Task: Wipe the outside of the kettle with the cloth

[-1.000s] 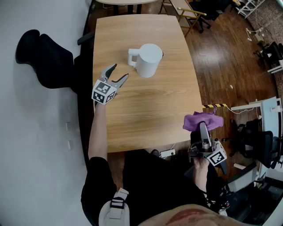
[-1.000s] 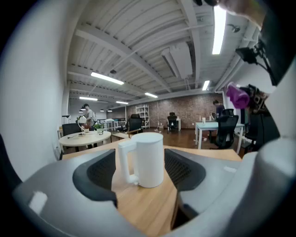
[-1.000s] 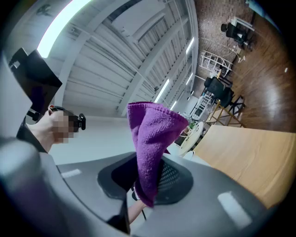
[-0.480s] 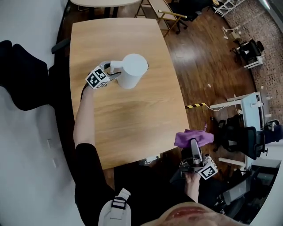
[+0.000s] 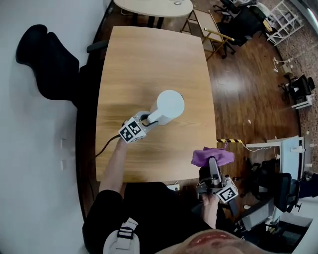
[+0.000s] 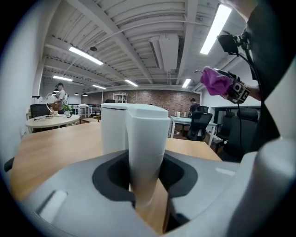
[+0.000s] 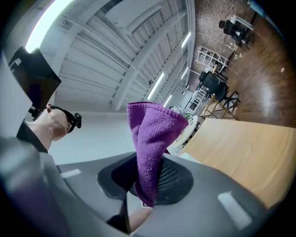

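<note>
The dark wooden floor [image 5: 243, 94] runs along the right of the head view, and a pale round table [image 5: 154, 7] stands at its top edge. The long wooden table [image 5: 149, 54] takes up the middle, most of its top bare.

The white kettle [image 5: 170, 104] stands upright on the table, nearer my end than the far end and a little towards the right edge. Its lid is on and its handle [image 5: 153, 118] points back at me and to my left.

My left gripper [image 5: 148, 120] reaches across the tabletop from the near left, with its marker cube just behind the jaws. Its jaws have just been closing, and the kettle's handle stands between them. The left gripper view shows the white handle filling the gap with a pad against each side, so this gripper is clamped on the handle. The kettle's body rises right behind it.

My right gripper [image 5: 212, 164] is off the table, held over the floor just past the near right corner and well apart from the kettle. Its jaws are pinched together on the purple cloth [image 5: 212, 156]. In the right gripper view the cloth stands up from between the pads in a bunched fold, and a short tail hangs below them. The cloth touches neither the table nor the kettle.
</note>
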Motion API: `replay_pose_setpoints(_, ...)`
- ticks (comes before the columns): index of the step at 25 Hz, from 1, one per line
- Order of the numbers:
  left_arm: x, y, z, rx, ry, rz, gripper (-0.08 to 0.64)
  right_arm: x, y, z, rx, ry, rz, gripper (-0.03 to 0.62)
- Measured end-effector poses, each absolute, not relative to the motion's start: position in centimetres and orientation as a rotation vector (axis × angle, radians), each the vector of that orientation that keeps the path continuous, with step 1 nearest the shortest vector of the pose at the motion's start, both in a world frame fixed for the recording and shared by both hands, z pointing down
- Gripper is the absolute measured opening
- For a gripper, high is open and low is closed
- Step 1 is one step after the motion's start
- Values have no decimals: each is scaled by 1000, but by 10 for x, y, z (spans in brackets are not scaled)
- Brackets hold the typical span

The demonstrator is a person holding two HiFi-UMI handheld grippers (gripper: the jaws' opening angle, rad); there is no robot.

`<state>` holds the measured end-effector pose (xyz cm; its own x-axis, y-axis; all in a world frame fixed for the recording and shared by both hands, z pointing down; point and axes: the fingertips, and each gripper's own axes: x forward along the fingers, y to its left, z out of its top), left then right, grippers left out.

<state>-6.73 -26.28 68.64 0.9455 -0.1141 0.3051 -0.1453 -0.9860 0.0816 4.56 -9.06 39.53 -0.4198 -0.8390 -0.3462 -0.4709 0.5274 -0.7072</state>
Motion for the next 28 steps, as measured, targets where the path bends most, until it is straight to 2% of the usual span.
replay_pose_setpoints(4, -97, -187, 664, 2943, -253, 526, 49, 50, -120, 364, -948, 2144, -721, 75)
replay_pose_setpoints(6, -92, -184, 662, 2913, -295, 550, 49, 63, -160, 358, -927, 2236, -730, 75)
replay_pose_setpoints(9, -71, -208, 667, 2872, -430, 526, 51, 91, -216, 408, -985, 2360, -841, 75)
replay_pose_setpoints(13, -65, -204, 684, 2797, -621, 514, 54, 75, -215, 470, -1000, 2531, -995, 75)
replay_pose_setpoints(18, -78, -198, 684, 2796, -708, 582, 57, -9, -201, 477, -951, 2827, -970, 75)
replay_pose_setpoints(24, -100, -201, 672, 2828, -665, 557, 56, -166, -203, 502, -852, 3445, -578, 77)
replay_pose_setpoints(28, -92, -214, 668, 2842, -601, 530, 56, -189, -224, 533, -888, 3663, -554, 75)
